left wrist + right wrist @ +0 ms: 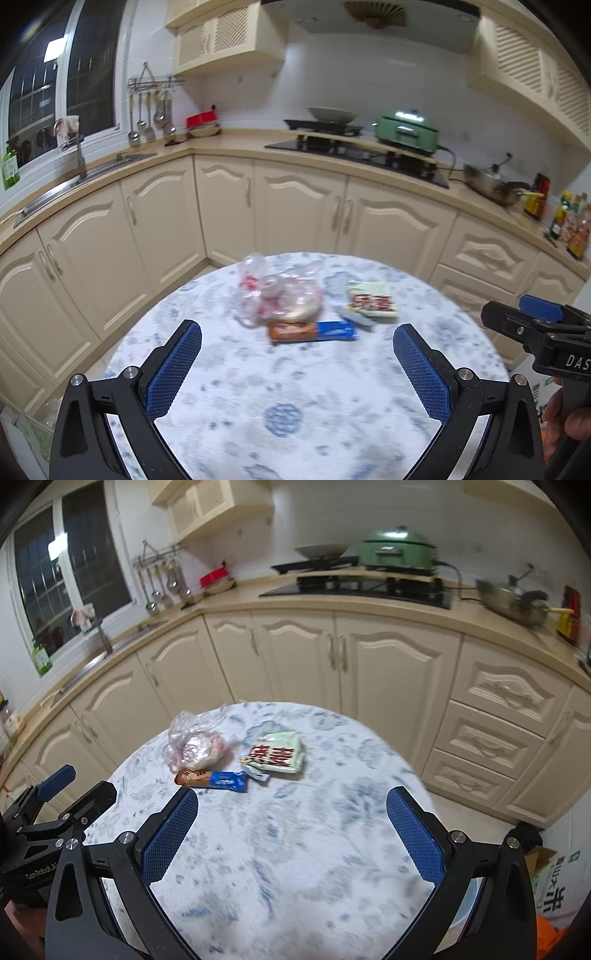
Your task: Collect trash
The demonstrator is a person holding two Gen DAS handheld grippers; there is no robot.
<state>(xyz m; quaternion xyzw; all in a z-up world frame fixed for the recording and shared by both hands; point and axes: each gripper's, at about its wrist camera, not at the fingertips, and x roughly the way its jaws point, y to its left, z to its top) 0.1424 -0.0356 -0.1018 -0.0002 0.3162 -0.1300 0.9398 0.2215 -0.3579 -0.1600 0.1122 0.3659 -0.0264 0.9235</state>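
Note:
Trash lies at the far side of a round table (295, 406) (314, 849) with a blue-and-white cloth. There is a crumpled clear plastic bag (279, 291) (195, 747), an orange-and-blue snack wrapper (312, 331) (210, 778), a pale green packet with red print (373, 302) (277, 753) and a small pale scrap (354, 317) (255, 770) beside it. My left gripper (297, 341) hovers open, short of the wrapper. My right gripper (291, 805) is open too, nearer than the green packet. Each gripper shows at the edge of the other's view, the right one (517, 317), the left one (77, 782).
Cream kitchen cabinets (295, 210) curve behind the table, with a sink (85, 177), a hob (354, 151), a green cooker (406, 133) and a wok (491, 182) on the counter. A cardboard box (557, 878) and a pale basin (469, 901) stand on the floor at right.

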